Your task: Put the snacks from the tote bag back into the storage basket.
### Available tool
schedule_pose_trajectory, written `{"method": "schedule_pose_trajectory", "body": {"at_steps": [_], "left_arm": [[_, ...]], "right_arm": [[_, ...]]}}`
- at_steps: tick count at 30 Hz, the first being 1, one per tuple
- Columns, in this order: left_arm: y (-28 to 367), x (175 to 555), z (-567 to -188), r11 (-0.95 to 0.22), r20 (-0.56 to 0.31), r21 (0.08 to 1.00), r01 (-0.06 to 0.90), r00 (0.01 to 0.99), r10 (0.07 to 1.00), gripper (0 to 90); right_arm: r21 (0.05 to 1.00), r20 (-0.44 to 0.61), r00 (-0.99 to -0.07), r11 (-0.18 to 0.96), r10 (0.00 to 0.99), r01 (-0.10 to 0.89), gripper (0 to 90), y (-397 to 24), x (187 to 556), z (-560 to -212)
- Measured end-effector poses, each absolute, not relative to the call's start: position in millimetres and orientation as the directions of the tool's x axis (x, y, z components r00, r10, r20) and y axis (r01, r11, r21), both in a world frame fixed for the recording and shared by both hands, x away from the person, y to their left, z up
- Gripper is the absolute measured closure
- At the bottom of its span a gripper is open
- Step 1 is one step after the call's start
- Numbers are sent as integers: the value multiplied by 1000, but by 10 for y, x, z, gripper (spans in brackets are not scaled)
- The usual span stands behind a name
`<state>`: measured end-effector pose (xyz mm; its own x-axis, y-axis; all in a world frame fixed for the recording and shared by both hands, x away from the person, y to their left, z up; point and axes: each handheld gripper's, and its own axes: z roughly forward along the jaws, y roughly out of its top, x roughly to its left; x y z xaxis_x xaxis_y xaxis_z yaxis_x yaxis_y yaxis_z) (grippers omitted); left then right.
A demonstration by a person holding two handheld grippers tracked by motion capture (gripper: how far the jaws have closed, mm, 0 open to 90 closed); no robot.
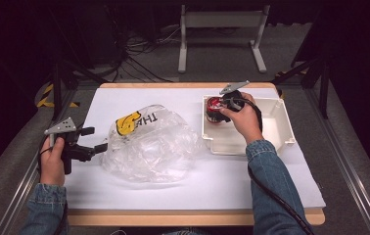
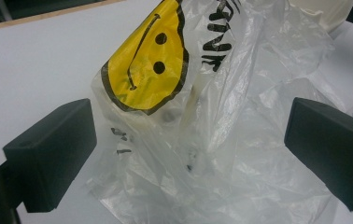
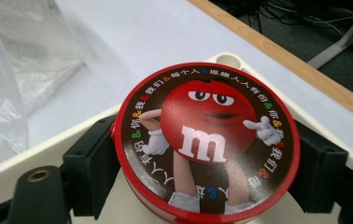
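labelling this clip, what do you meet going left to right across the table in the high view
left tongs → clear plastic bag with a smiley face → red-lidded candy tin between the right tongs → white bin

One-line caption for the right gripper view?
Right gripper jaws flank a red-lidded candy tin inside the white bin.

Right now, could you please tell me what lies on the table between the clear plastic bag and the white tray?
In the high view, only a narrow strip of bare white table cover separates the plastic bag from the white tray.
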<state>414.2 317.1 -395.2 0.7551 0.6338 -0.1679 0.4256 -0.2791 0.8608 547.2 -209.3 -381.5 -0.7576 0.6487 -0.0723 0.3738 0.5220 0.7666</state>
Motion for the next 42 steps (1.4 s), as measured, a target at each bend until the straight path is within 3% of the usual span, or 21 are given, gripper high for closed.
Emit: {"method": "schedule_pose_trajectory", "body": {"at_steps": [42], "left_arm": [[3151, 4152, -4041, -299, -172, 846, 442, 757, 630, 31]], "right_arm": [[735, -59, -787, 560, 614, 381, 207, -2086, 5442, -4076]]}}
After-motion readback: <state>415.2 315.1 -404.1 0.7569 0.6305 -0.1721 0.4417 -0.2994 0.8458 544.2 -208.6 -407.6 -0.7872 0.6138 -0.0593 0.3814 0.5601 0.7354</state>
